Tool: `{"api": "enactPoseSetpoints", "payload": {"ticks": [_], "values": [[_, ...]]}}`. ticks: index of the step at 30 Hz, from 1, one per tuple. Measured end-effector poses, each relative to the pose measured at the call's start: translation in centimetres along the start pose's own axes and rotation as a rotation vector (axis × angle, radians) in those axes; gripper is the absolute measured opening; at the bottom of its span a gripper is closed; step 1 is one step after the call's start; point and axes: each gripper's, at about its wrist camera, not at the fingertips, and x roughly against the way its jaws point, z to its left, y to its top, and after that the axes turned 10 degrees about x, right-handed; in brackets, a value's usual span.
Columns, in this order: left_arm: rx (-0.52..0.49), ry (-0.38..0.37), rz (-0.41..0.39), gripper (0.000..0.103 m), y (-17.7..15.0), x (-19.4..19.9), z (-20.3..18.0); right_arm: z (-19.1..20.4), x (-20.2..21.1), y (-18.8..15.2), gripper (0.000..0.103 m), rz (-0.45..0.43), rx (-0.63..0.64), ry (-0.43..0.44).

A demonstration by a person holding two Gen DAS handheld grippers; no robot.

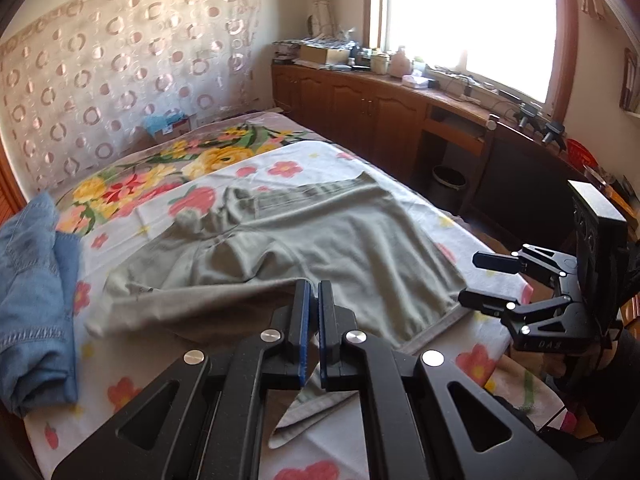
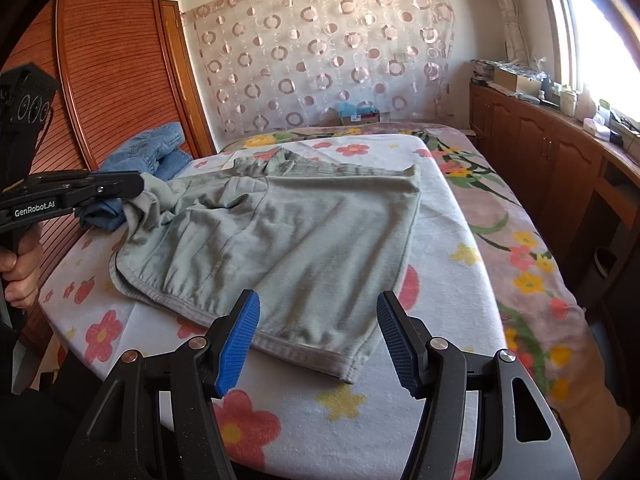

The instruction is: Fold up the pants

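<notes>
On the flowered bedsheet [image 2: 460,280], my left gripper [image 1: 313,292] is clenching the grey-green cotton pants [image 2: 280,236]; my right gripper [image 2: 316,336] is hovering released. Thin fabric could slip free, undoing the fold.

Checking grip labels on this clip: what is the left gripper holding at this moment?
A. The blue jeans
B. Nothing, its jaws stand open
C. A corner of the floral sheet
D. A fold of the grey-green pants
D. The left gripper is shut on a bunched fold of the grey-green pants, lifted off the bed; the blue jeans lie untouched behind it.
</notes>
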Motion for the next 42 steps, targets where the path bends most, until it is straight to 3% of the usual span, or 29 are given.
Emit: {"api": "enactPoseSetpoints", "payload": {"ticks": [11, 19, 27, 28, 30, 33, 37, 42], "values": [[-0.060, -0.092, 0.023, 0.005, 2.3, -2.0, -5.2, -0.6, 1.2, -1.0, 0.063, -0.017, 0.006, -0.033], [-0.063, -0.060, 0.037, 0.006, 1.9, -2.4, -5.6, -0.4, 1.2, -1.0, 0.057, -0.021, 0.000, -0.038], [-0.028, -0.035, -0.001, 0.034, 1.4, -0.8, -3.6, -0.4, 0.6, -0.6, 0.055, -0.015, 0.003, -0.023], [-0.017, -0.026, -0.007, 0.044, 1.3, -0.4, -3.1, -0.4, 0.5, -0.4, 0.055, -0.015, 0.004, -0.019], [0.010, -0.030, -0.017, 0.050, 1.2, 0.3, -2.2, -0.1, 0.1, -0.1, 0.055, -0.014, 0.006, -0.015], [0.032, -0.028, -0.046, 0.073, 0.9, 1.3, -0.9, 0.1, -0.3, 0.0, 0.055, -0.015, 0.013, -0.009], [0.034, 0.031, -0.063, 0.074, 0.1, 1.3, 0.5, -0.1, -1.1, 0.2, 0.047, -0.008, 0.015, 0.020], [0.072, 0.060, -0.021, 0.074, -1.8, -0.2, 2.3, -0.3, -2.4, 1.0, 0.035, 0.002, 0.021, 0.062]]}}
